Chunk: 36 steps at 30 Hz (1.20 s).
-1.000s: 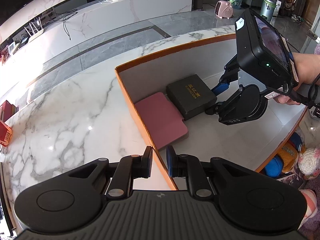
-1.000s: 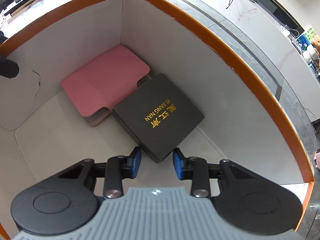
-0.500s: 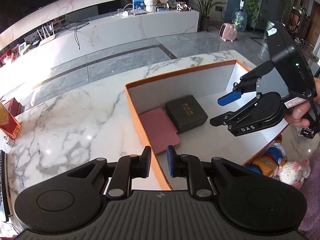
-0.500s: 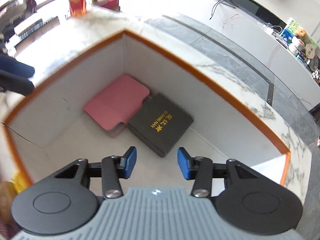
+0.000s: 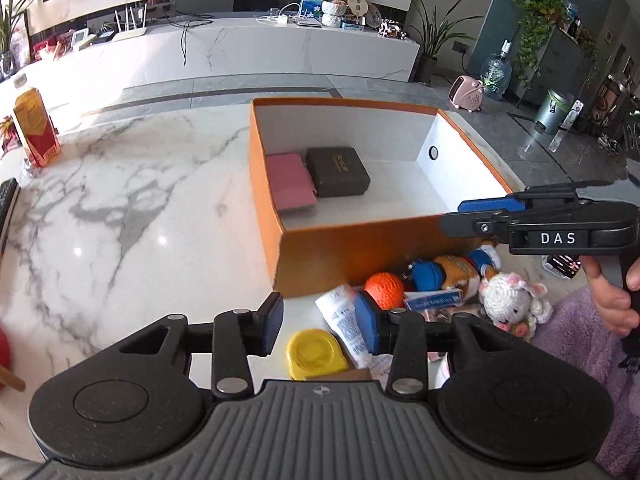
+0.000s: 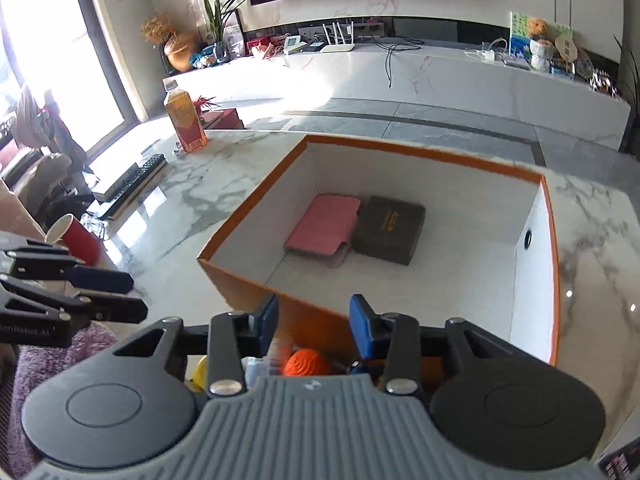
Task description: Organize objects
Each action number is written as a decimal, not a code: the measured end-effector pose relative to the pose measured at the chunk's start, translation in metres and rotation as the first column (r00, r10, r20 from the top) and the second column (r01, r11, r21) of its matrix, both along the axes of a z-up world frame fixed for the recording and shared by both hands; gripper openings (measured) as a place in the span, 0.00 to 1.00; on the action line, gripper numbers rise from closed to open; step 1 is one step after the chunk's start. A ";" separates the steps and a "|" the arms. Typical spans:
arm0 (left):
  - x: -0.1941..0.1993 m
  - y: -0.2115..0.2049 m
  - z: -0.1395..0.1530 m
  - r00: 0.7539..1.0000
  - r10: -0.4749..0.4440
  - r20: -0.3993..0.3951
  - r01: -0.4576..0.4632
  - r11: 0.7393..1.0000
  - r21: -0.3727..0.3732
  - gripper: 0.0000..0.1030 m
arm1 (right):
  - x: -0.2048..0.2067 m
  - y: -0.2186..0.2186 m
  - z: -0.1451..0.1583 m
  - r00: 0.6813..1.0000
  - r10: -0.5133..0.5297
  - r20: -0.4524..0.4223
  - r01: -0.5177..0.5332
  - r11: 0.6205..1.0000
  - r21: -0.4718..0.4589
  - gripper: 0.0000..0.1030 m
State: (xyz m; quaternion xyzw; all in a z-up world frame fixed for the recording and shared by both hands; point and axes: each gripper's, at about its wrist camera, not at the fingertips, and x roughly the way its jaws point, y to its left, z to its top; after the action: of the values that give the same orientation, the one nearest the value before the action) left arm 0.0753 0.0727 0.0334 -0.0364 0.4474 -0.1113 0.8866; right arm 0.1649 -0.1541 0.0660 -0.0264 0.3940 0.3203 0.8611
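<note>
Left gripper [image 5: 318,326]: jaws opening, nothing between the pads; it hangs over the loose pile in front of the box
Right gripper [image 6: 314,328]: jaws closing on nothing, held above the box's near wall
Box [image 5: 264,184]: orange outside, white inside, open top, on the marble table [image 5: 120,208]; a round hole in 1 end wall
In the box: 2 flat things side by side in the far corner, a pink case [image 5: 290,182] and a dark box [image 5: 338,172] with gold lettering, just touching
Pile: on the near side of the box, outside it; an orange ball [image 5: 384,290], a yellow lid [image 5: 316,354], a white packet [image 5: 344,322], a blue card [image 5: 434,302], a stuffed toy [image 5: 452,272] and a knitted lamb [image 5: 510,300]
Ball: knobbly, looks soft and light; likely to roll, so pinch it across the middle
Yellow lid: stiff, smooth plastic, probably slippery; take it by the rim
Packet: thin, crinkly, floppy; grip an edge, it will droop
Lamb and toy: soft, squashy, hard to damage; grab the body, not a limb
Card: flat on the table, hard to get under; slide it to an edge first
Progress: 2 items stowed, most of the pile left
</note>
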 end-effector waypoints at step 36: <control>-0.028 -0.032 -0.079 0.988 0.096 -0.120 -0.089 0.994 0.059 0.66 | -0.075 -0.027 -0.043 0.992 -0.116 -0.058 0.123 0.985 0.123 0.23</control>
State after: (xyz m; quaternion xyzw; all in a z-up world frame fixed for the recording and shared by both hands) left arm 0.0470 0.0404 -0.0455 -0.0401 0.5016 -0.0556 0.8624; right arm 0.0901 -0.1808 0.0226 0.0600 0.3955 0.2931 0.8684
